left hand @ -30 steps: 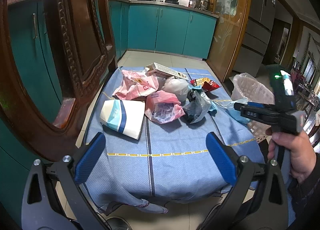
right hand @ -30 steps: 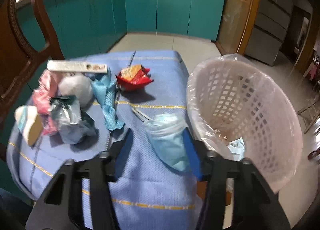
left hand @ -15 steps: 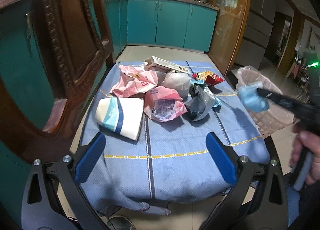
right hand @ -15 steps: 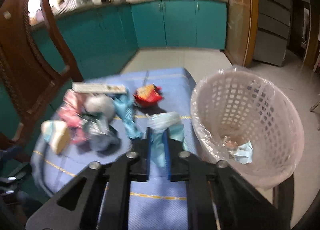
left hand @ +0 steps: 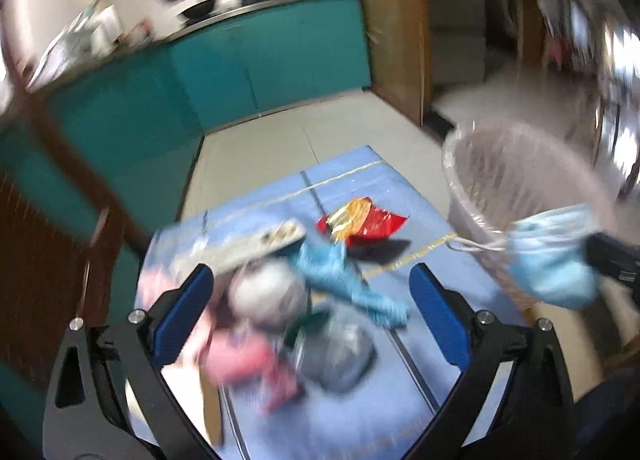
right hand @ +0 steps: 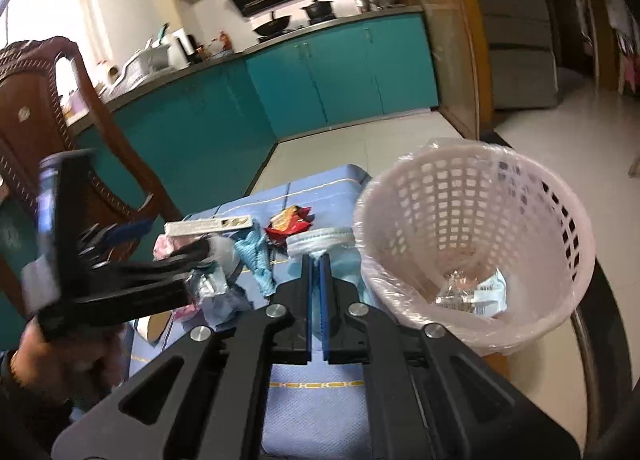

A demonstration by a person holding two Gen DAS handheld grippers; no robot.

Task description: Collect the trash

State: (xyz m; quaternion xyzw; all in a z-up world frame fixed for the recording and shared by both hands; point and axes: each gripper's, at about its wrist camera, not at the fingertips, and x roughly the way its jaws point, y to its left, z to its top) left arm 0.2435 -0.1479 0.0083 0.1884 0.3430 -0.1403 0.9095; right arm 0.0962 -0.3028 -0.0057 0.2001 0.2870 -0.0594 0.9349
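Our left gripper (left hand: 310,302), black with 2 blue pads, stands wide with its jaws closing a little; nothing is pinched between them, though the trash pile shows through the gap. In this left wrist view, heavily blurred, we see the light blue crumpled face mask (left hand: 550,260) at the right edge, clamped at the tip of the right gripper (left hand: 610,256). The mask hangs in front of the pale pink latticed plastic basket (left hand: 500,180) lined with a clear bag, its white ear loop trailing left toward the table. Its long axis we cannot tell, bunched as it is. On the blue tablecloth (left hand: 420,204) lie a red and gold snack wrapper (left hand: 362,218), a teal crumpled wrapper (left hand: 344,280), a grey ball of plastic (left hand: 266,294), a grey-green foil pouch (left hand: 338,356) and a pink plastic packet (left hand: 244,358). Any writing is too blurred to read.

From the right wrist view, our right gripper (right hand: 319,280) is clenched on the face mask (right hand: 340,256), whose white edge (right hand: 320,238) runs crosswise just above the fingertips. The mask sits just left of the basket (right hand: 472,228), over the table edge. A flat white carton (right hand: 208,225) lies lengthwise left to right beyond the pile; its print is unreadable. A hand (right hand: 52,360) holds the left gripper at the left.
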